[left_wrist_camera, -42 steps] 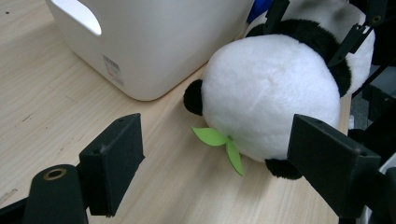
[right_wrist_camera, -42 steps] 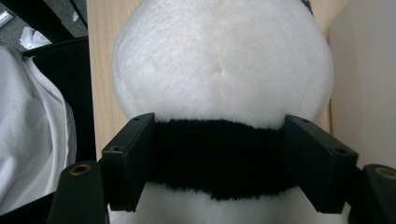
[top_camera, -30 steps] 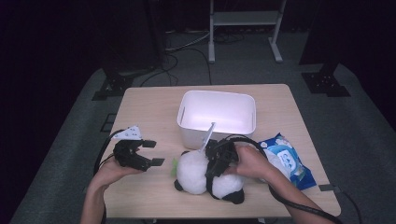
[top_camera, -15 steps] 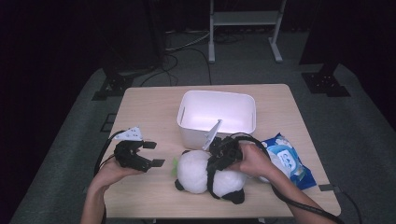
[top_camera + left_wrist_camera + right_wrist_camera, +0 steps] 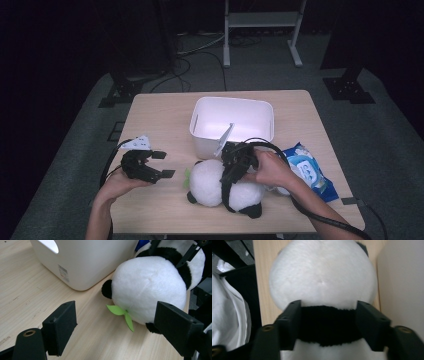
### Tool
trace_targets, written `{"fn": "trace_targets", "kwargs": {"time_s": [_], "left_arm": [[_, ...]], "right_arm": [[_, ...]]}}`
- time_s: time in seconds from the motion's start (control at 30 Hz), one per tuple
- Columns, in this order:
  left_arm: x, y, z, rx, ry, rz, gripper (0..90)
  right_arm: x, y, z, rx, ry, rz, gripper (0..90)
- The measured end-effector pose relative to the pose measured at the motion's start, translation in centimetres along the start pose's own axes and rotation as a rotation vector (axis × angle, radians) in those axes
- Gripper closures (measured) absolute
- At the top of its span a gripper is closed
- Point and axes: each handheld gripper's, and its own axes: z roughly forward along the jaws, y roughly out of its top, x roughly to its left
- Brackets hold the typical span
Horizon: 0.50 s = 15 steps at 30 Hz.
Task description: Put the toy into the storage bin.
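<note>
The panda plush [image 5: 222, 186] lay at lower centre of the high view, soft and light. The right gripper [image 5: 328, 322] straddled its black band, jaws just widened (best hold there); the left gripper [image 5: 156, 164] waited spread.

We look down from above on the white plastic bin [image 5: 232, 122]; both gripper views sit close beside it, sharing the fluffy black-and-white panda toy [image 5: 150, 287].
</note>
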Motion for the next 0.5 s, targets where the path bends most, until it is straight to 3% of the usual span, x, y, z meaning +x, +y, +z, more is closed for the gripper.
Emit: {"fn": "trace_targets", "kwargs": {"time_s": [0.13,0.23,0.4,0.5], "left_arm": [[0.1,-0.1,0.1,0.006,-0.002,0.0,17.0],[0.1,-0.1,0.1,0.006,-0.002,-0.001,17.0],[0.1,-0.1,-0.1,-0.001,0.0,-0.005,17.0],[0.2,-0.1,-0.2,-0.007,-0.001,-0.007,17.0]], "right_arm": [[-0.5,0.1,1.2,0.04,0.043,0.042,22.0],[-0.3,0.4,2.1,0.077,0.057,0.033,16.3],[0.2,0.6,3.3,0.098,0.064,0.018,15.9],[0.4,0.5,3.9,0.092,0.056,0.003,20.1]]}}
